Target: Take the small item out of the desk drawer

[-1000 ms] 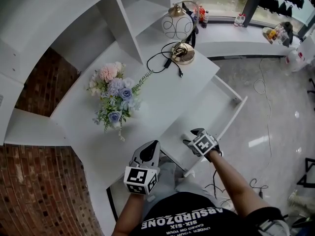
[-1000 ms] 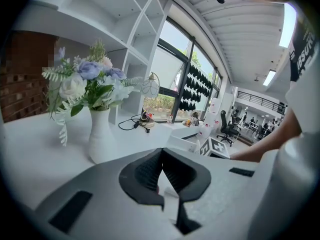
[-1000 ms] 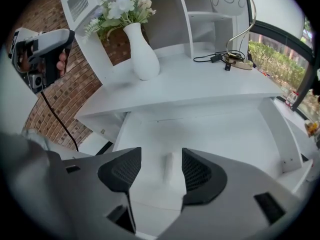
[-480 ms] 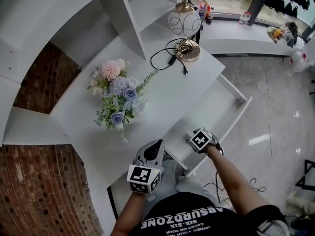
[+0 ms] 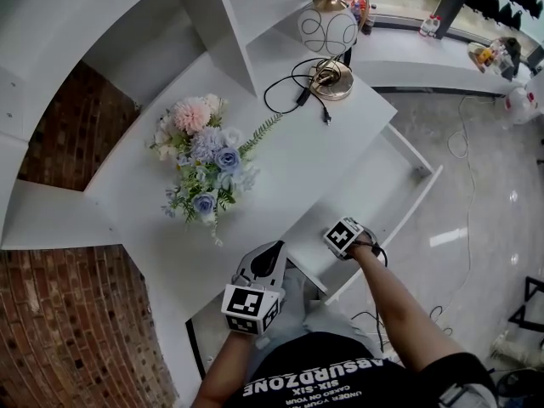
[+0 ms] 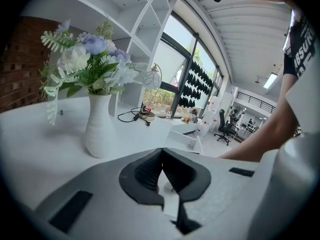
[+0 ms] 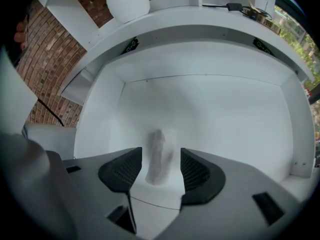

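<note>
The white bench (image 5: 289,147) carries a vase of flowers (image 5: 204,172), and its drawer (image 7: 215,104) stands pulled out on my right. My left tongs (image 6: 161,156) hang at the bench's near edge, jaws pressed together on nothing. My right tongs (image 7: 160,159) reach into the drawer with jaws apart. The small white item (image 7: 159,141) lies on the drawer floor between them, ungripped.

Looked like an office, white desk (image 5: 280,155) with built-in shelves (image 5: 255,7), lamp (image 5: 327,28) and flowers (image 5: 204,164) on it, brick wall (image 5: 76,330) beside, tall windows (image 6: 175,66), swivel chair (image 6: 223,126) stood farther off.
</note>
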